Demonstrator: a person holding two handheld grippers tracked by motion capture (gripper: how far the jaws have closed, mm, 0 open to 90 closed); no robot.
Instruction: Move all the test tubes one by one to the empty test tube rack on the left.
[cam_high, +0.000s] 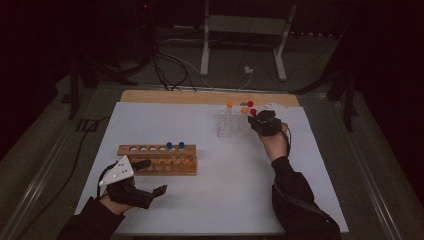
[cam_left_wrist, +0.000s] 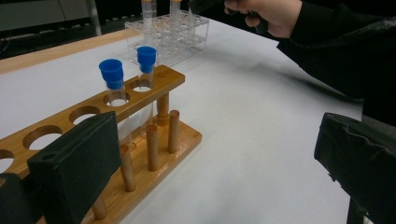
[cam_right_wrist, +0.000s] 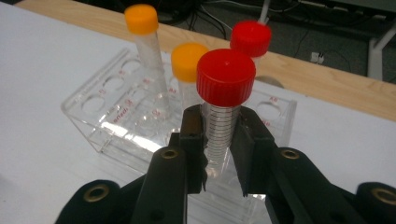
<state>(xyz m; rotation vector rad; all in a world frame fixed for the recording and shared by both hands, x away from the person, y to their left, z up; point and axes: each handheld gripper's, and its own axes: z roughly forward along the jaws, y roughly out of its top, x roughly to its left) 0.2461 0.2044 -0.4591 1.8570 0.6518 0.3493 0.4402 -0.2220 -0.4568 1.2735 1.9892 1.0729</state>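
My right gripper (cam_right_wrist: 220, 140) is shut on a clear tube with a red cap (cam_right_wrist: 226, 77), which stands upright in a clear plastic rack (cam_right_wrist: 112, 121). In the high view that gripper (cam_high: 263, 122) sits at the rack's right end (cam_high: 227, 129). A second red-capped tube (cam_right_wrist: 251, 39) and two orange-capped tubes (cam_right_wrist: 141, 21) stand in the same rack. My left gripper (cam_high: 152, 176) stands open with nothing between its jaws, just in front of a wooden rack (cam_high: 157, 159) that holds two blue-capped tubes (cam_high: 175, 145).
A white sheet (cam_high: 225, 170) covers the table, with a wooden edge (cam_high: 200, 97) at the back. In the left gripper view the wooden rack (cam_left_wrist: 154, 93) is close on the left, its left holes vacant. Cables and a stand's legs lie on the floor beyond.
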